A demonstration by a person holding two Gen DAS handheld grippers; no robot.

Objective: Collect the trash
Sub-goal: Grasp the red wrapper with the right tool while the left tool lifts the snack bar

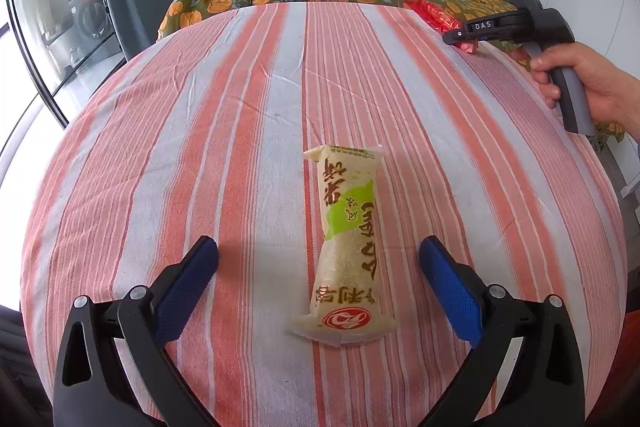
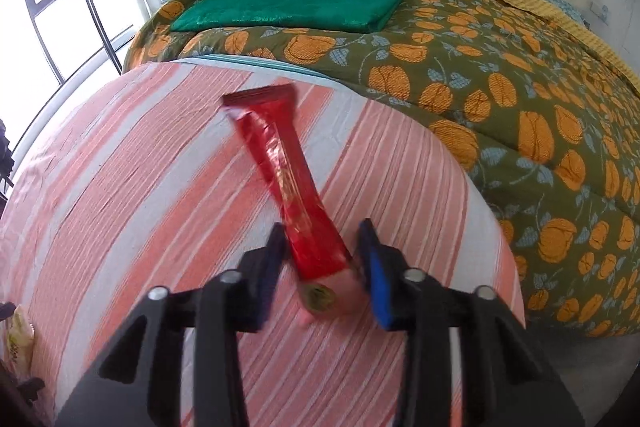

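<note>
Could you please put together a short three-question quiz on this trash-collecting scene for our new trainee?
1. True or false: the left claw is shut on the cream snack packet.
2. What lies between the right claw's fingers: (a) the red wrapper, (b) the green folded cloth, (c) nothing?
3. What covers the surface under both pieces of trash?

Key:
1. False; it is open, with the packet lying between its fingers.
2. (a)
3. A pink-and-white striped cloth.

Cream snack wrapper [image 1: 347, 247] flat on striped cloth — red wrapper [image 2: 288, 179] lifted, tilted.
</note>
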